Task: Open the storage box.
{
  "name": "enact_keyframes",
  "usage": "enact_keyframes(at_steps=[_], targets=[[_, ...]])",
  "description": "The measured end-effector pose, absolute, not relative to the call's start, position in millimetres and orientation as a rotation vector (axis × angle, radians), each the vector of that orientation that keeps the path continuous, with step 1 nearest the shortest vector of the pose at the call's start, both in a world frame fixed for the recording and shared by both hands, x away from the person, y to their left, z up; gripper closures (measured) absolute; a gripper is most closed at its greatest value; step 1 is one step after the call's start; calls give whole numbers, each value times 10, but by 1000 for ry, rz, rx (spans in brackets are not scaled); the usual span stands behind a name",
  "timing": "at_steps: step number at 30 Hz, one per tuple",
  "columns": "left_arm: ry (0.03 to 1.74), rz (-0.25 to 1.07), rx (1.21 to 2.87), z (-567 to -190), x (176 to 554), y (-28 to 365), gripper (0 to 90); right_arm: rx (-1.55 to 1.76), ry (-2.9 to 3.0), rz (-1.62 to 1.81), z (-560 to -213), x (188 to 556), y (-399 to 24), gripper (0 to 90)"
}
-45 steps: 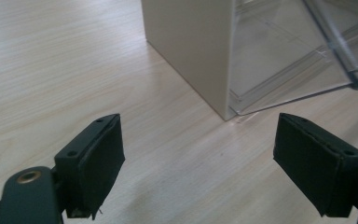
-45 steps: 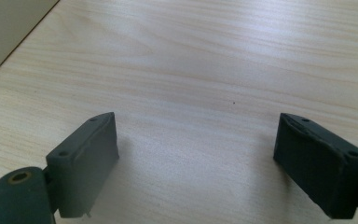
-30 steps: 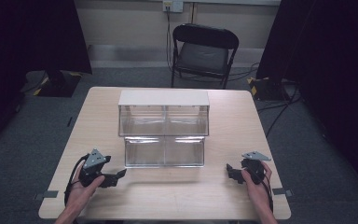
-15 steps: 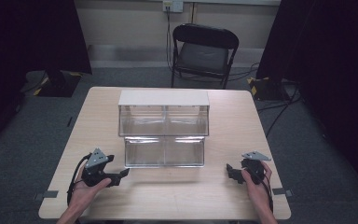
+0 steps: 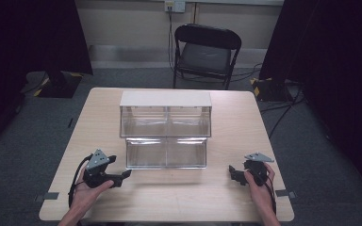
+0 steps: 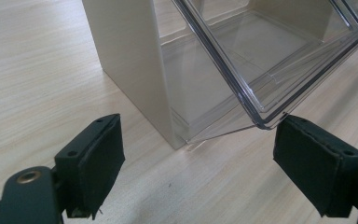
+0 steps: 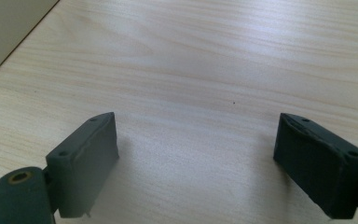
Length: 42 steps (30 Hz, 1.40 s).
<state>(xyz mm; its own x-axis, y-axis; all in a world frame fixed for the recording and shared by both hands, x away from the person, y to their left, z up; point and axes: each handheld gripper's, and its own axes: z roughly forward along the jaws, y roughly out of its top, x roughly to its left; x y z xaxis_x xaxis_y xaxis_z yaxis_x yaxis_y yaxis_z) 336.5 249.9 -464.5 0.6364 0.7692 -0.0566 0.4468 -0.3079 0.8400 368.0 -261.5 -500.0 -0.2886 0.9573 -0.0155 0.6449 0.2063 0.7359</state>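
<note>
While unlabelled, clear bin organizer [image 5: 166,134] (grippers apart)

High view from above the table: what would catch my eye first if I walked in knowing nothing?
A clear plastic drawer cabinet with a cream top stands mid-table, its lower bins jutting toward the person. On either side, near the table's front edge, a hand holds black tongs: the left tongs point at the cabinet's lower corner, the right tongs rest apart; both are open.

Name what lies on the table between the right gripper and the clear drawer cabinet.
Nothing: the high view shows bare wooden table between the right gripper and the clear drawer cabinet, and the right gripper view shows bare wood too.
</note>
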Motion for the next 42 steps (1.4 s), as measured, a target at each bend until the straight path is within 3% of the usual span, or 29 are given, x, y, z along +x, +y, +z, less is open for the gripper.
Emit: enact_keyframes(at_steps=[42], targets=[[918,432,1942,-4582,3338,2502,161,1484,2011,869,-5000,3680,-2615,128]])
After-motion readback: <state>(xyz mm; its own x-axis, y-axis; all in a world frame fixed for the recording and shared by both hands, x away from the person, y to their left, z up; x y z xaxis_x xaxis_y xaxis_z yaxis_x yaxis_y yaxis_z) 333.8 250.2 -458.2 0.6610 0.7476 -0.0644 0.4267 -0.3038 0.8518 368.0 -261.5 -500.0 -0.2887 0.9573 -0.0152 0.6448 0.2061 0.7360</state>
